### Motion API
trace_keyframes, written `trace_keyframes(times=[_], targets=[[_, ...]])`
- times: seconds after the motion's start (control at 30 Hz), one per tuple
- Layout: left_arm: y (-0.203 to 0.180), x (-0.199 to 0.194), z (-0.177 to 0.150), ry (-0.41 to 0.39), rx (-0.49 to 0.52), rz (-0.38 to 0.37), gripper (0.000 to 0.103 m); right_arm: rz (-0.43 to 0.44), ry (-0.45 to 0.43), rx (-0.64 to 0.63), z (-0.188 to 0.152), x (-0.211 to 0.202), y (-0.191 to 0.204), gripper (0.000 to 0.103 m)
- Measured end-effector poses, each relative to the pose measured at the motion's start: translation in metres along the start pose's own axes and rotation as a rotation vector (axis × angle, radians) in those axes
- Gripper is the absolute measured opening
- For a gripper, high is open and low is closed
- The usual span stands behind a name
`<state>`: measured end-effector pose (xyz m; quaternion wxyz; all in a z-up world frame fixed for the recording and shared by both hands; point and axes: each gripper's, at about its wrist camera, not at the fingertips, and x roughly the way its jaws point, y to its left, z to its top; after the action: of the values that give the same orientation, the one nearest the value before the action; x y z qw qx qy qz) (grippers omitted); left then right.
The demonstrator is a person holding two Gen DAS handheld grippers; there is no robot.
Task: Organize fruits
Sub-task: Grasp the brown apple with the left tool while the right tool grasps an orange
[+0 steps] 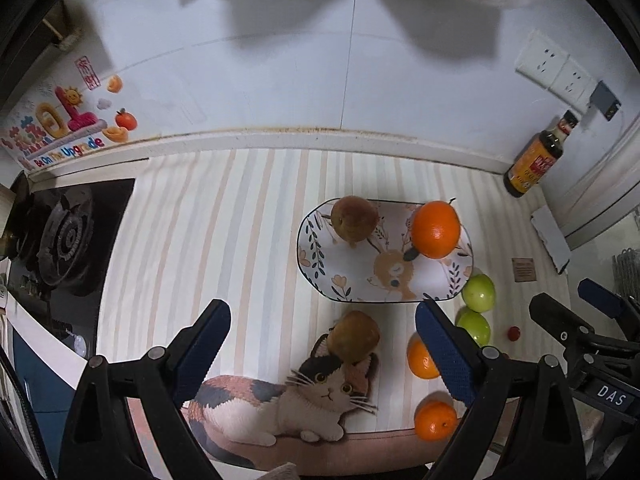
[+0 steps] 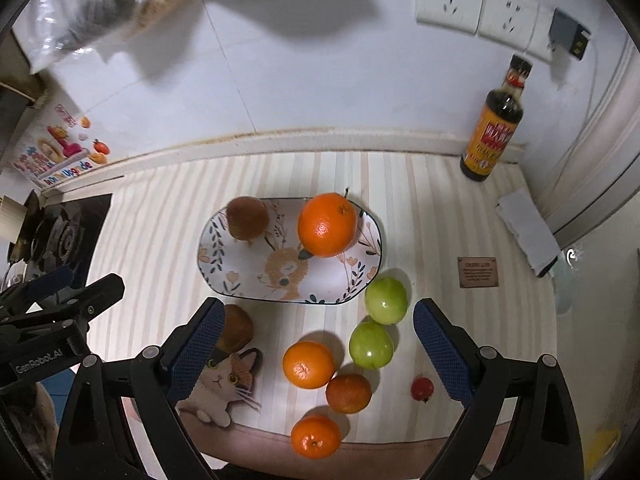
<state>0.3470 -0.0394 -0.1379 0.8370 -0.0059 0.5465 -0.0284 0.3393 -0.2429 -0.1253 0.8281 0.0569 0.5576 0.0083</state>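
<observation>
A patterned oval plate [image 1: 436, 280] [image 2: 248, 280] holds a brown pear [image 1: 354, 220] [image 2: 247, 218] and a large orange [image 1: 436, 229] [image 2: 327, 225]. On the striped mat in front lie another brown pear [image 1: 354, 336] [image 2: 237, 326], two green apples [image 2: 386, 289] [image 2: 371, 345], three smaller oranges [image 2: 309, 364] [image 2: 349, 393] [image 2: 316, 436] and a small red fruit [image 2: 422, 389]. My left gripper [image 1: 322, 354] is open and empty above the near pear. My right gripper [image 2: 316, 354] is open and empty above the loose oranges and apples.
A dark sauce bottle [image 2: 494, 128] stands at the back right by the wall sockets [image 2: 476, 8]. A gas stove [image 1: 64, 236] lies at the left. A white folded cloth [image 2: 528, 230] and a small brown card [image 2: 478, 272] lie at the right.
</observation>
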Motion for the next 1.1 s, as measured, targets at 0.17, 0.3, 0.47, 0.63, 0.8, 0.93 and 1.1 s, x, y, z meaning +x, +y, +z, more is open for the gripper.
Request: trace_keyframes(times=[0.17,0.3,0.47,0.63,0.8,0.93,1.1], targets=[[0.002,-0.027,-0.009,-0.053,-0.004,-0.011,0.095,0.011,-0.039,0.003,-0.013,-0.029,0.004,0.097],[0.003,-0.045,-0.017,-0.082,-0.011,-0.03,0.095,0.033,-0.062,0.019,-0.023,-0.049,0.005,0.097],[0.005,-0.047,-0.023,-0.077,-0.015,-0.047,0.095,0.078,-0.043,0.087,-0.031,-0.044,-0.009,0.097],[0.001,-0.014,-0.031,0.001,-0.008,-0.039,0.103,0.119,0.089,0.187,-0.047,0.008,-0.035,0.097],[-0.004,0.035,-0.036,0.1,-0.001,-0.026,0.103,0.147,0.215,0.336,-0.065,0.075,-0.076,0.097],[-0.008,0.08,-0.037,0.2,-0.006,-0.017,0.103,0.158,0.284,0.407,-0.072,0.116,-0.101,0.097],[-0.019,0.135,-0.035,0.319,0.002,-0.013,0.103,0.176,0.328,0.419,-0.076,0.142,-0.109,0.097]])
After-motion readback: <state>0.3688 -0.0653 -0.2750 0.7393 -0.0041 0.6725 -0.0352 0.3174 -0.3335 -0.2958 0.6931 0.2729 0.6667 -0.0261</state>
